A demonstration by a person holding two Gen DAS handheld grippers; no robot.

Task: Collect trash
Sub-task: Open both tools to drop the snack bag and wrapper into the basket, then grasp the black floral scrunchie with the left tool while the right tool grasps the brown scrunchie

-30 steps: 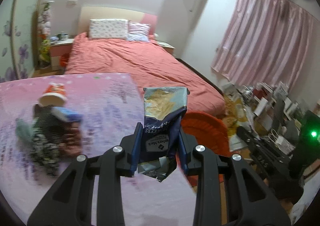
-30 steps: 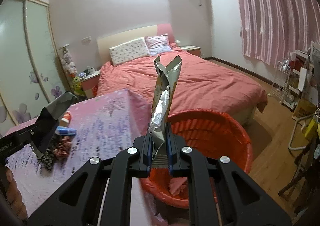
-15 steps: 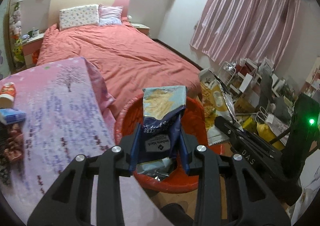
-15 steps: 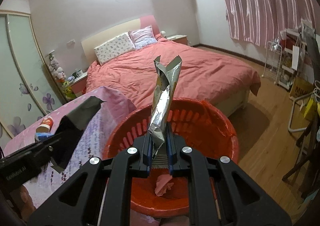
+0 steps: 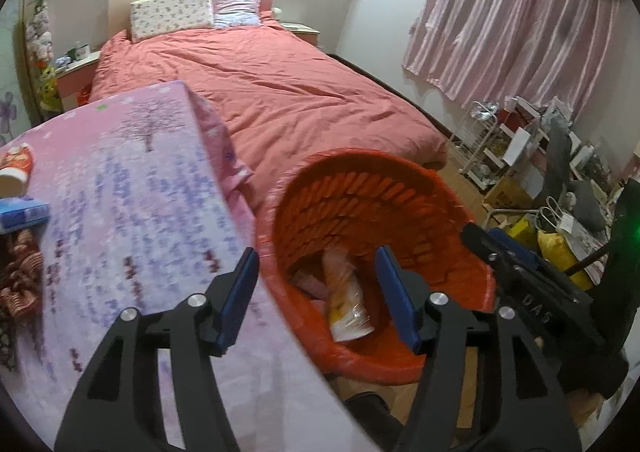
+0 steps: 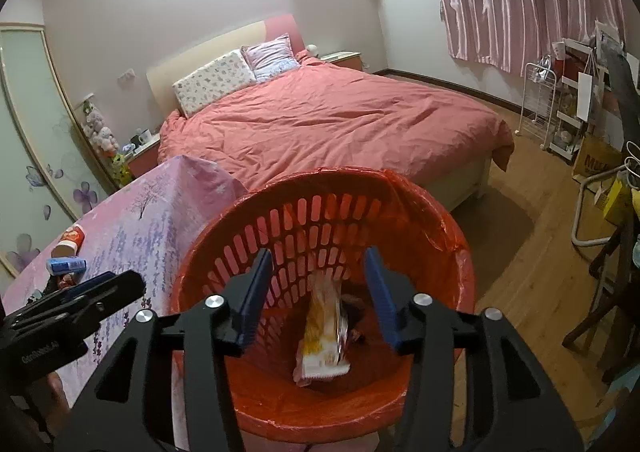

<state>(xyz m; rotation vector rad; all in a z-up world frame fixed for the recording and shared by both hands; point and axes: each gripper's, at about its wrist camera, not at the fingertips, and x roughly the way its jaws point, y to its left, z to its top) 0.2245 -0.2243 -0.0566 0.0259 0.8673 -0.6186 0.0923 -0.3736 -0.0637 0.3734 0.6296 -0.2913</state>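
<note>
Hovering over the red basket (image 6: 424, 220), both grippers have nothing between their pads. Left gripper (image 5: 316, 292) has just been opening, jaws well apart, empty. Right gripper (image 6: 318, 294) likewise has just been opening, jaws apart, empty. Judging by that, both pieces of trash have been released.

Basket sits on the floor right beside the corner of the table with the purple cloth (image 5: 132, 188), between table and bed (image 6: 340, 120). It's lined with a red bag, probably so the trash lifts out in one go. Both grippers point down into its mouth, which makes sense for a drop with no miss.

Inside the basket: a yellow and white wrapper (image 6: 324, 336) lying against the slotted wall, some pink stuff and something dark under it, too blurred to name. Which piece came from which gripper I cannot tell.

More trash left on the table's far end: a tipped paper cup (image 6: 70, 242), a small blue box (image 6: 66, 265), and a dark crumpled heap (image 5: 18, 272), touching or nearly touching each other. Task looks partly done; the table pile is likely next.
</note>
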